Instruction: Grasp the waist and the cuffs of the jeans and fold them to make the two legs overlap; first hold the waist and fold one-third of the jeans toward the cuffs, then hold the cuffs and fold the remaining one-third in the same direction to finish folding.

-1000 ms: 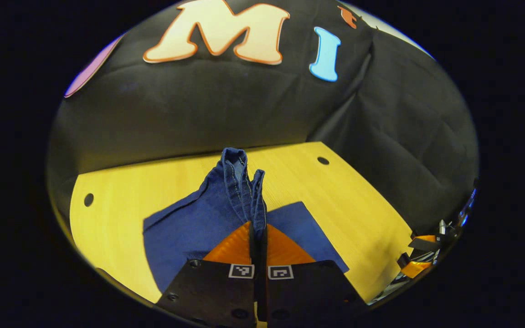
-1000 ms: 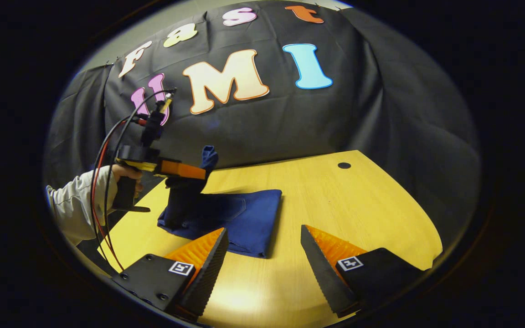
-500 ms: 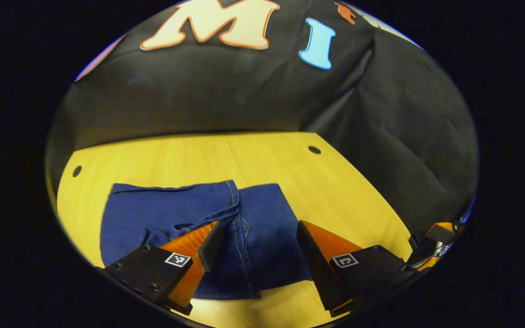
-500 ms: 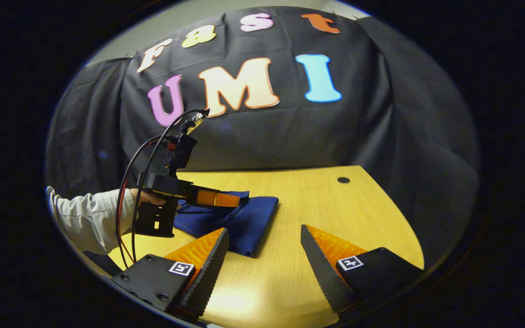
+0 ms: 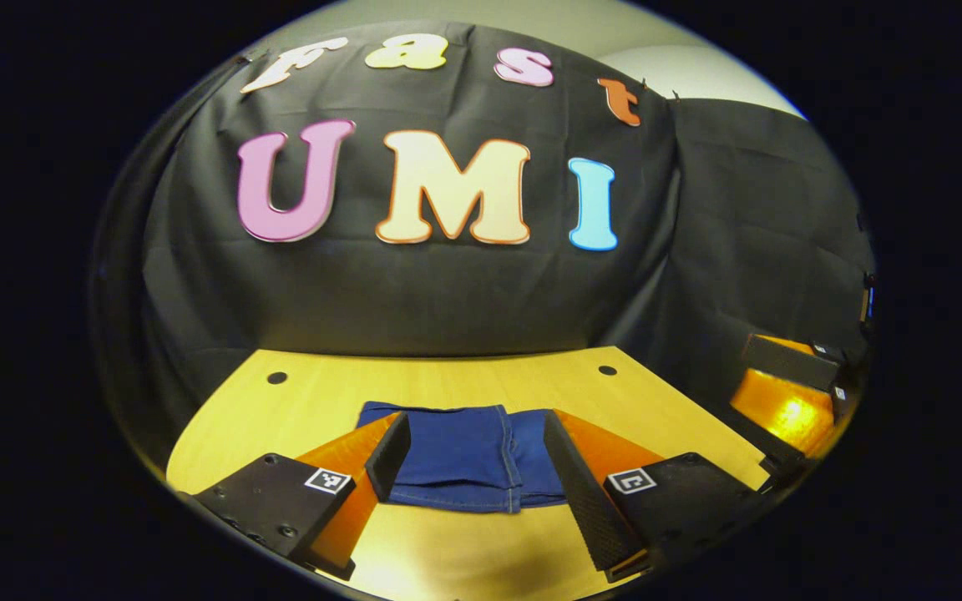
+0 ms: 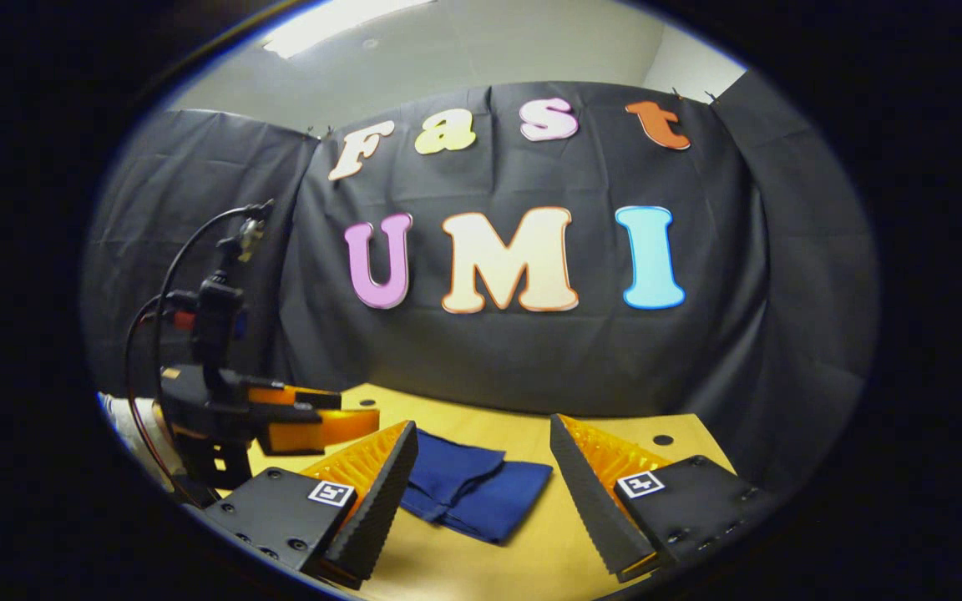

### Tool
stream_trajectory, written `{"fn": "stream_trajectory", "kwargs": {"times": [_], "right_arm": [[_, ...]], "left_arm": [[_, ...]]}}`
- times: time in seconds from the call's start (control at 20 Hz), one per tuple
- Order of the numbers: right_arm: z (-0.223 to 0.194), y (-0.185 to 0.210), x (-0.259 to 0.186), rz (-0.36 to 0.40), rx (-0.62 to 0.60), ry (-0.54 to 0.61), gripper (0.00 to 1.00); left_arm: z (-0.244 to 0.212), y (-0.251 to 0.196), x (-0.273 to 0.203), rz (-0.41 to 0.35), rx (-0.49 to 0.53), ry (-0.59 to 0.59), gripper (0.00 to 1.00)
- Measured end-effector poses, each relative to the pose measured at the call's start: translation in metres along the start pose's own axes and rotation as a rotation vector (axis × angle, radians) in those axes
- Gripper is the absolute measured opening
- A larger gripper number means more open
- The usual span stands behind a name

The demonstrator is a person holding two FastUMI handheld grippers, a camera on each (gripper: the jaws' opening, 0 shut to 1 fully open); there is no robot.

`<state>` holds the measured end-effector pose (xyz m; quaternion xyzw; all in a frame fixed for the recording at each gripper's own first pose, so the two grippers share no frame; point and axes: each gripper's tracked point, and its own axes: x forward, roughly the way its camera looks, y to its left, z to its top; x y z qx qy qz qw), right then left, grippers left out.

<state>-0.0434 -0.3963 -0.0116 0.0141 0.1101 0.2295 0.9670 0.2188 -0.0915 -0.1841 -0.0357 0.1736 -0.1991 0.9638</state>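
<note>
1. Now, from the left: the left gripper (image 5: pixel 468 451) hangs above the table edge, jaws spread, holding nothing.
2. Between both tools, the dark blue denim jeans (image 5: pixel 464 457) lie on the pale yellow wooden table (image 5: pixel 297 409) as a compact folded stack, touched by neither tool.
3. The right gripper (image 6: pixel 481 467) hovers, jaws spread, empty.
4. Folding looks finished; pulling away well means lifting both straight back, clear of the top layer.

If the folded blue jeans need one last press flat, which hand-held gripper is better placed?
Probably the left hand-held gripper: open, it frames the folded blue denim jeans squarely. The right hand-held gripper sits to one side.
</note>
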Motion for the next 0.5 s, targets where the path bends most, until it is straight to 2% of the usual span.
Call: {"fn": "stream_trajectory", "kwargs": {"times": [0.15, 0.2, 0.3, 0.5], "right_arm": [[0.024, 0.028, -0.009, 0.009, 0.002, -0.046, 0.94], [0.032, 0.034, -0.011, 0.002, -0.010, -0.071, 0.98], [0.044, 0.045, -0.019, -0.018, -0.026, -0.098, 0.96], [0.068, 0.062, -0.036, -0.023, -0.043, -0.146, 0.99]], "left_arm": [[0.017, 0.015, -0.042, 0.000, 0.019, -0.061, 0.95], [0.022, 0.020, -0.052, 0.004, 0.030, -0.076, 0.94], [0.033, 0.025, -0.071, 0.003, 0.053, -0.120, 0.95], [0.052, 0.031, -0.092, -0.007, 0.066, -0.181, 0.95]]}}
